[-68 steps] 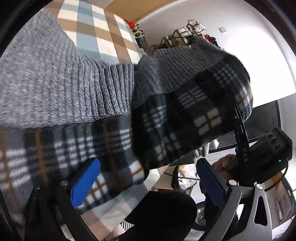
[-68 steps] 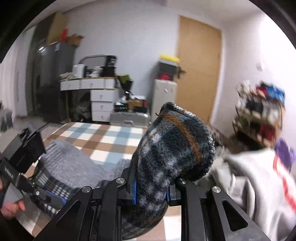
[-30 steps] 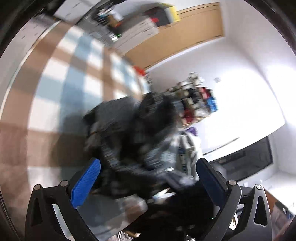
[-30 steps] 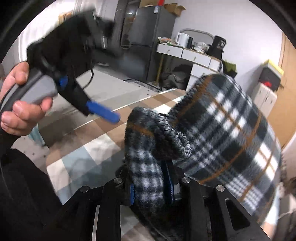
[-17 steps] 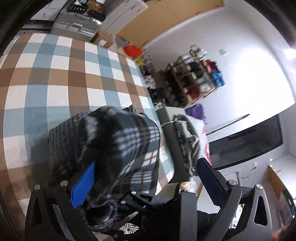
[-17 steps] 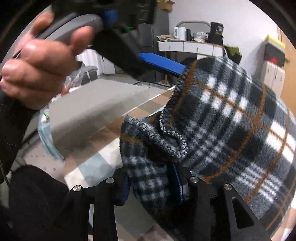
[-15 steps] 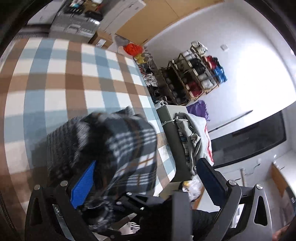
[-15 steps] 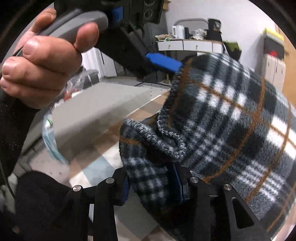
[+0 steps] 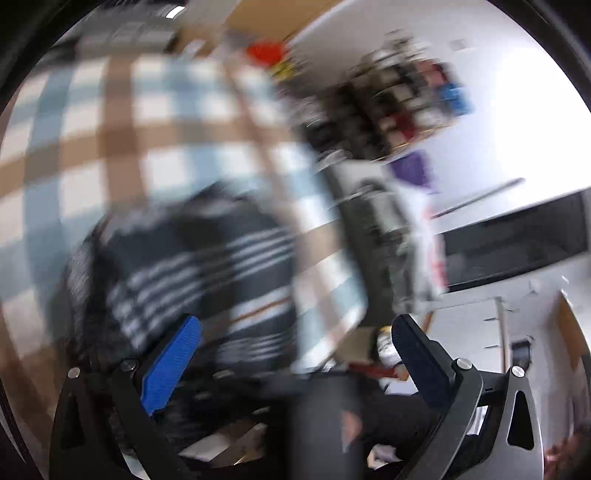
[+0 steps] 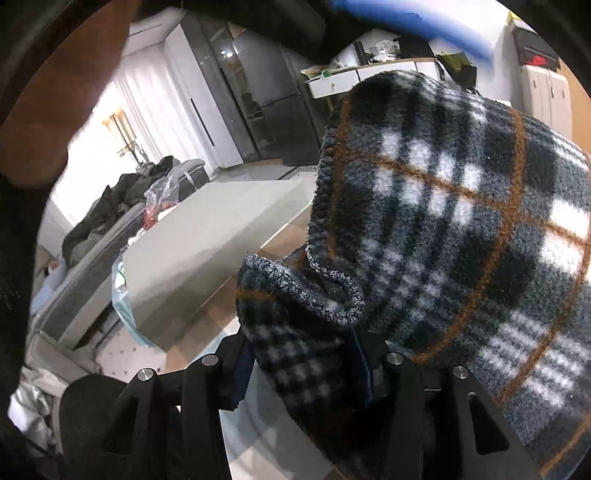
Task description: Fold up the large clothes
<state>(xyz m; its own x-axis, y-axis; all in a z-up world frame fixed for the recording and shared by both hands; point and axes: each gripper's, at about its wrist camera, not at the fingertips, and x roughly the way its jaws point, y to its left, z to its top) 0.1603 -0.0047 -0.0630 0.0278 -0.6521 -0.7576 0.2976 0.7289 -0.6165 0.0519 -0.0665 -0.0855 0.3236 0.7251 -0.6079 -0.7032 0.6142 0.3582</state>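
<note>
So the checked tablecloth (image 9: 122, 122) (blue/brown/white squares) is the biggest thing here and it's the work surface. On it sits the plaid fleece garment (image 9: 207, 266), dark w/ white and orange lines, bunched into a compact-ish bundle near the table's front edge. Left wrist view is really blurry tho, so I can't tell how neat the folds are or how many layers there are.

Progress-wise, imo it's most of the way through the fold on this piece: the bulk is already stacked on the table rather than spread flat. What's left looks like letting go of the last edge, then maybe squaring up the bundle. There's also a pale garment (image 9: 424, 236) draped over a box just past the table edge, can't say if that's done or waiting.

Right gripper (image 10: 306, 365): a hemmed fold of the fleece (image 10: 443, 206) is between the jaws, and the jaws are opening atm. Whether the pads press on the cloth or are already clear of it, can't tell, the fleece hides the pads.

Left gripper (image 9: 291, 347): spread wide, blue pads (image 9: 173, 362) well apart, nothing pinched. It hangs over the near side of the bundle. Its blue finger (image 10: 413, 22) shows blurred at the top of the right wrist view.
</note>
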